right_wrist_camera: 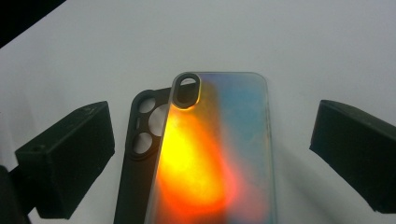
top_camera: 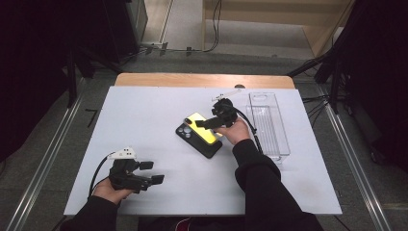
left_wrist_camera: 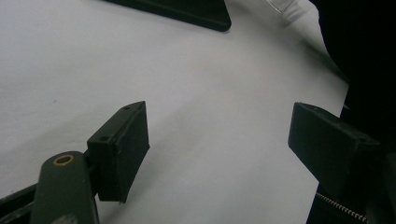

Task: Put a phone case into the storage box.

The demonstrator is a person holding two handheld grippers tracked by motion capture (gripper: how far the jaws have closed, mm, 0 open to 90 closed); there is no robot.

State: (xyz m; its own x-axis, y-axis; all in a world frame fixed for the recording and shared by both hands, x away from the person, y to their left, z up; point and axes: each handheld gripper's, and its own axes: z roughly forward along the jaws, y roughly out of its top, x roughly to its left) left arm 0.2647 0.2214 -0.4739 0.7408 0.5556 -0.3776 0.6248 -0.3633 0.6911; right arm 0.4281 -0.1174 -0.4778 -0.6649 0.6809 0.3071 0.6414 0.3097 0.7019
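On the left, our left gripper rests low over the white table, held from below by the left hand. Its fingers stand wide apart with nothing between them, only bare tabletop showing in the gap. In the left gripper view, a corner of the black case lies well ahead of the fingertips, beyond them and slightly to their left side.

Moving toward the middle, the black case lies flat on the table with its camera cutouts at its far left end. The iridescent case lies on top of it, shifted a little to the right, glowing yellow from above.

Our right gripper hovers over these two cases, held by the right hand. In the right gripper view, its fingers are spread wide and grip nothing; the iridescent case sits between them, nearer the left finger, and both fingers stay clear of its edges. The black case peeks out beside the left finger, under the iridescent one.

To the right of the right hand, a clear tray lies lengthwise on the table, just beside the wrist.
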